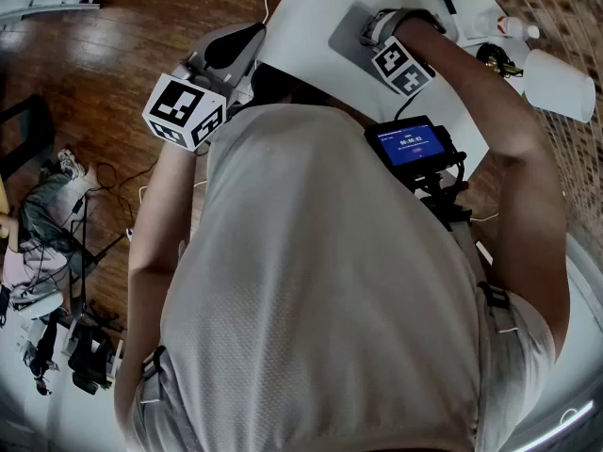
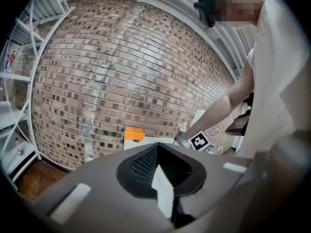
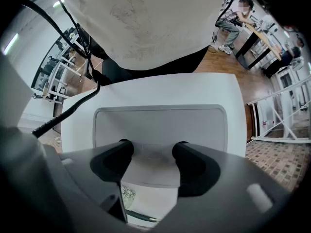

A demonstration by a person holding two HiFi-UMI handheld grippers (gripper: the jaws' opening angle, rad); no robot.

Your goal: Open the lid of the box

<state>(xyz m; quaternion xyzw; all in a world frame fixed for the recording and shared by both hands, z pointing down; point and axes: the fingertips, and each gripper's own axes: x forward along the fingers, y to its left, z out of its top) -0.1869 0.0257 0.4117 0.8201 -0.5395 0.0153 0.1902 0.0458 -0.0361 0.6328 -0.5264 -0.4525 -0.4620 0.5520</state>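
Note:
A flat grey box (image 1: 347,38) lies on the white table (image 1: 301,17); its lid (image 3: 160,123) has a raised rim and a small tab at the near edge. My right gripper (image 3: 150,152) is at that edge, with its marker cube (image 1: 405,67) over the box. Its jaws stand wide apart on either side of the tab, and the pads do not press on it. My left gripper (image 2: 158,148) is held up off the table's left side, pointing at a brick wall. Its fingertips meet and nothing shows between them.
A spray bottle (image 1: 513,28) and a white jug (image 1: 558,85) stand at the table's right end. A black cable (image 3: 73,108) hangs left of the box. An orange box (image 2: 134,134) sits by the wall. Cables and gear (image 1: 57,234) litter the wooden floor at left.

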